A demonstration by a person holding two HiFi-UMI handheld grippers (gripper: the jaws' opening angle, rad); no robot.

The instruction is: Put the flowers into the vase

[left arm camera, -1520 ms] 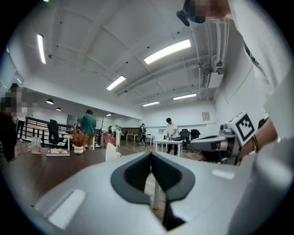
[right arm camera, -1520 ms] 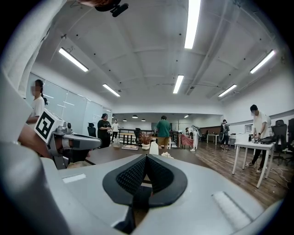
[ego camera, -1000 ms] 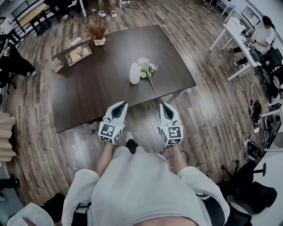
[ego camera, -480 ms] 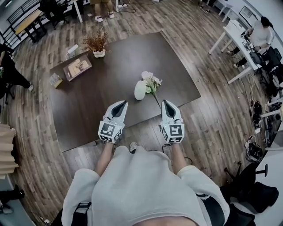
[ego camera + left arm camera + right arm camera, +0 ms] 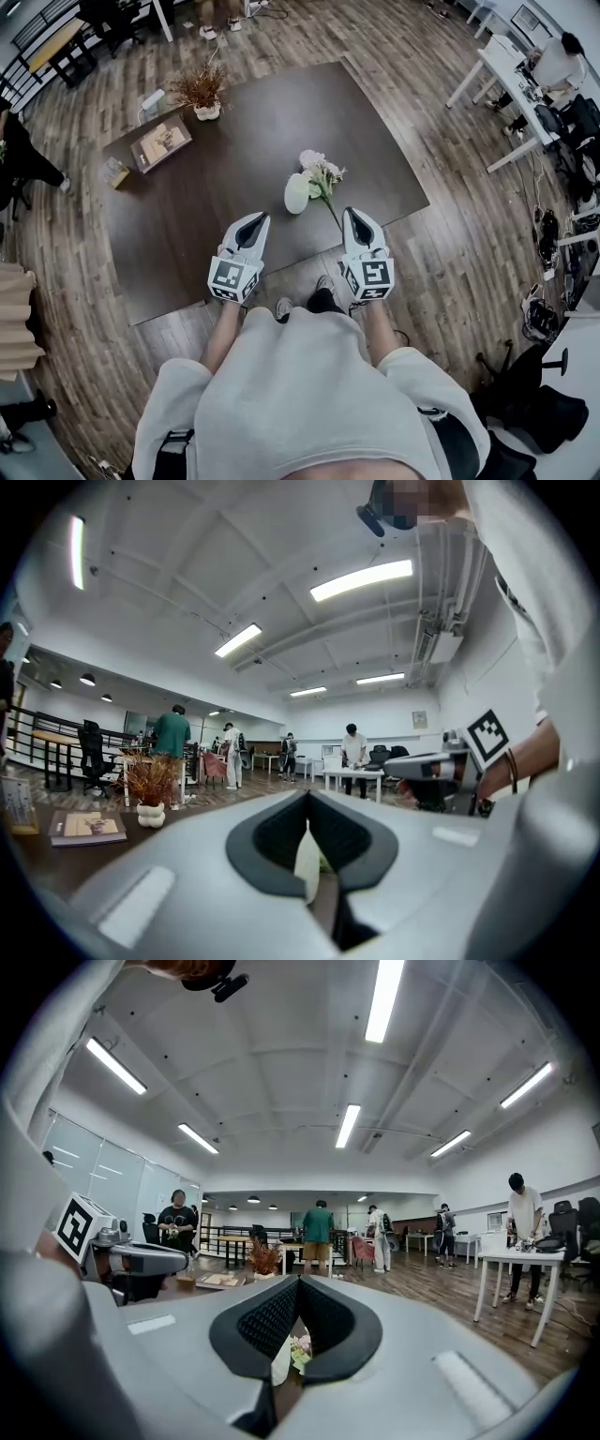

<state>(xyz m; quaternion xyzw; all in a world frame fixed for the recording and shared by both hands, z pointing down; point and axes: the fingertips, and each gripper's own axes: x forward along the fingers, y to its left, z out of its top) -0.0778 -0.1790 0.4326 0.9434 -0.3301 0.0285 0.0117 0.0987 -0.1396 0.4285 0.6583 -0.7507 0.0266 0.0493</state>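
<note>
At the near edge of the table (image 5: 234,131), your two grippers point level toward the work.

**Change:** Compared with a second ago, you have stepped up to the table. The vase (image 5: 297,192) and flowers (image 5: 320,173) then lay farther ahead of the tips and are now near them. Over the last half second the scene has hardly shifted.

**Left gripper (image 5: 257,218):** The jaws are together with nothing between them. Its own view shows only the vase beyond the tips.

**Right gripper (image 5: 349,213):** The jaws are likewise closed and empty.

**Flowers:** They lie on the table just right of the vase, with the blooms beside its body. The stem runs toward you and ends near the right gripper's tip.

**Vase:** It appears to stand upright, with no flowers in it.

**Meaning for the task:** The approach looks finished, but no grasp has begun. The right gripper is the nearer to the stem, and its jaws would have to open before they can take it.
</note>
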